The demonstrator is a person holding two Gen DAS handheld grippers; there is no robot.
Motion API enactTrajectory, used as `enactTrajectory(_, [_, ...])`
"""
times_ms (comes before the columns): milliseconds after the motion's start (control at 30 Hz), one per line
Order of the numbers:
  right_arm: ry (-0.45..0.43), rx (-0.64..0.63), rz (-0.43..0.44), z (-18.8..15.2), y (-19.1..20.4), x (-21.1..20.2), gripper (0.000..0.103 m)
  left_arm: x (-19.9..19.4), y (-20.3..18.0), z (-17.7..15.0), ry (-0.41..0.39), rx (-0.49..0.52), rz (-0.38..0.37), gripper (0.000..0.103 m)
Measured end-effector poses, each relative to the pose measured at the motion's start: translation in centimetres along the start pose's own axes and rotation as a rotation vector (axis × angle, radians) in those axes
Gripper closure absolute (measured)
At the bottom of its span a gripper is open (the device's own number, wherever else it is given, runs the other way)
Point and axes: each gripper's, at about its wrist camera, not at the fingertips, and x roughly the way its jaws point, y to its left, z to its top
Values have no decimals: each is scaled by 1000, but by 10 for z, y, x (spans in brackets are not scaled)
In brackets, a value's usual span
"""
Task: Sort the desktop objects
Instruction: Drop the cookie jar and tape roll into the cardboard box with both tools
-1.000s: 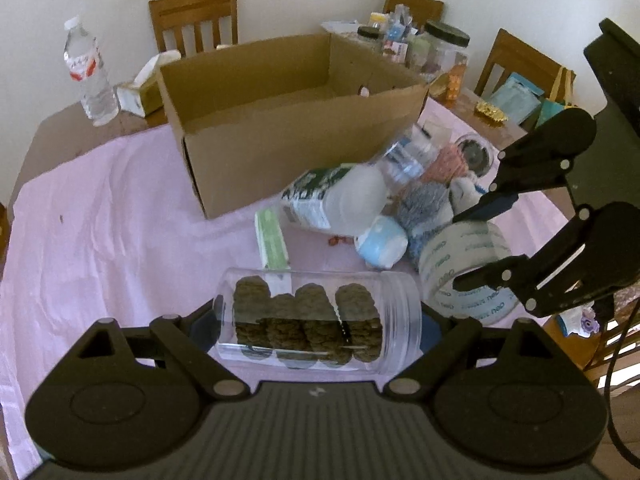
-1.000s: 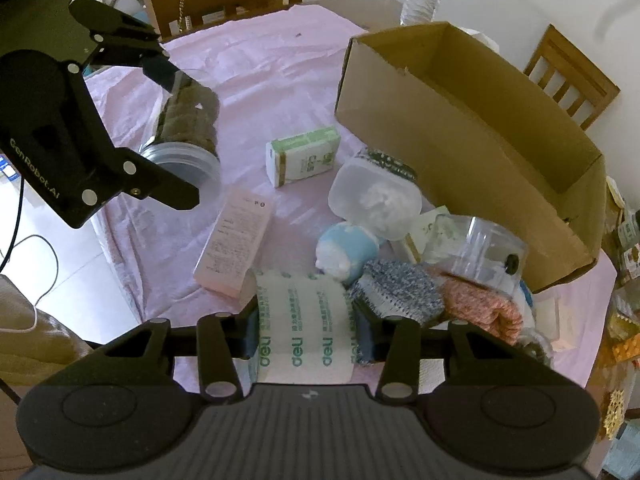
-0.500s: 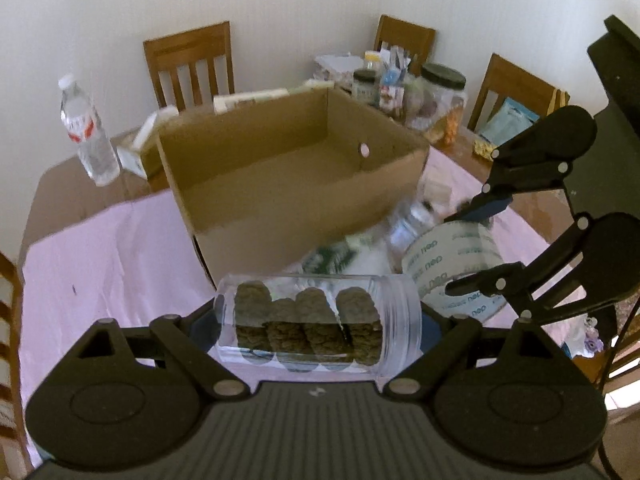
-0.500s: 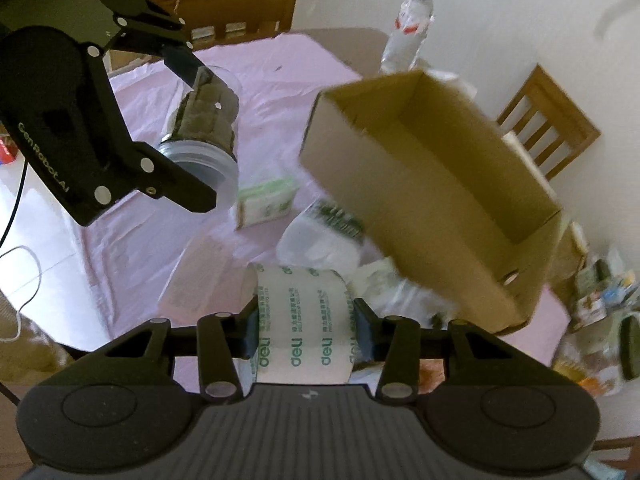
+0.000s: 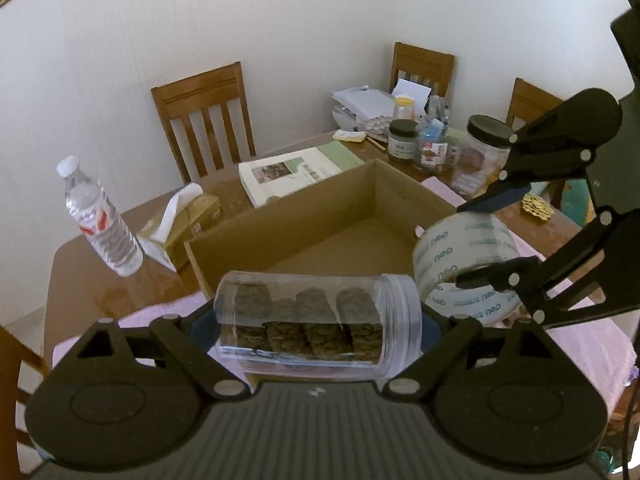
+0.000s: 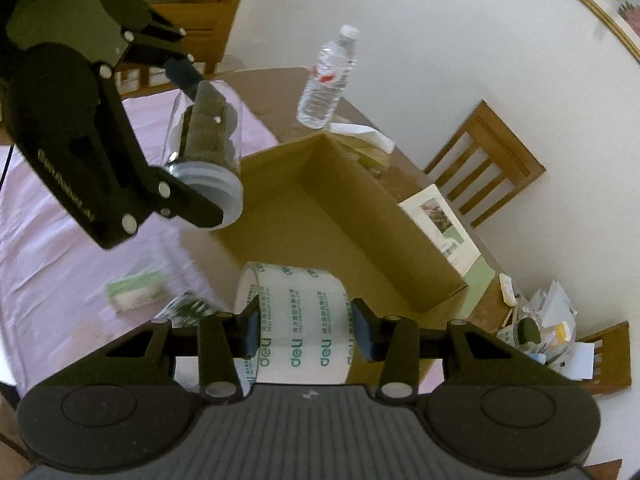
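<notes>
Above the open cardboard box (image 5: 320,216) — left claw (image 5: 318,326) clamps the cookie jar (image 5: 316,320), right claw (image 6: 306,334) the tape roll (image 6: 300,324).

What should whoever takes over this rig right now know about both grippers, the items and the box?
Left gripper: shut on the clear plastic jar of dark cookies, held sideways at the near edge of the open brown cardboard box.
Right gripper: shut on the wide roll of clear printed packing tape, just short of the box.
Done: both items are lifted off the pink tablecloth.
Left: lower each into the box, which looks empty, then release. A small green-and-white carton is among what remains.
</notes>
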Motion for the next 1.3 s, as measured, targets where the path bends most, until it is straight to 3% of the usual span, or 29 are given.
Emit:
enactTrajectory(267, [49,74,3,15,-30,46,52,43,13,3,62,-10,-10,9])
enactTrajectory(300, [54,82,4,15,-32,50,49,48,15,3,70,-21,-3,9])
enactTrajectory(400, [41,113,-23,15,-35,53,17,57,20,4,90,-40,19,8])
enactTrajectory(433, [33,116,-36,14,-35,52,12,58,21,5,95,-43,19,8])
enactTrajectory(567, [18,133,-47,13,-37,46,8,55,23,6,91,-42,31,8])
enactTrajectory(633, [10,141,-54,12,-38,41,0,51,22,7,92,-40,39,8])
enactTrajectory(933, [-4,174,-41,10,-34,13,0,11,12,3,38,-34,32,6])
enactTrajectory(1300, [-31,222,-35,-18,-2,-17,0,-32,-22,-37,23,-91,22,4])
